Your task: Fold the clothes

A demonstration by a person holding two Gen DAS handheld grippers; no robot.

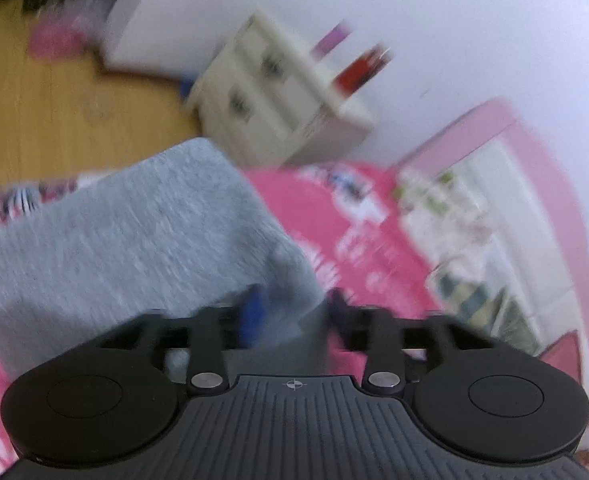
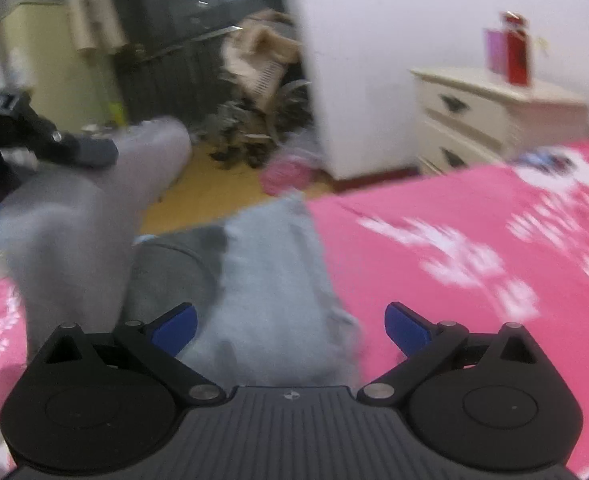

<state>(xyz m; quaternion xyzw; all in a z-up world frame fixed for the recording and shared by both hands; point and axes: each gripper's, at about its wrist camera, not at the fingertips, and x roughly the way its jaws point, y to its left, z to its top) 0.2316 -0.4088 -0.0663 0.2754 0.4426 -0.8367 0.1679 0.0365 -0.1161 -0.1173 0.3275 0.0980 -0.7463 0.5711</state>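
While right tool (image 2: 290, 330) gapes over grey garment (image 2: 270, 280) at frame centre (blurred), fold may slip; left tool (image 1: 290, 312) half-spread.

The grey garment (image 2: 270, 280) is a soft, fleecy knit, light heather grey, lying on the pink bed (image 2: 454, 240) near its edge. One part lies flat in a folded panel, while another part (image 2: 74, 220) rises in a bunched column beside it.

No text, label or number is sharp enough to read.
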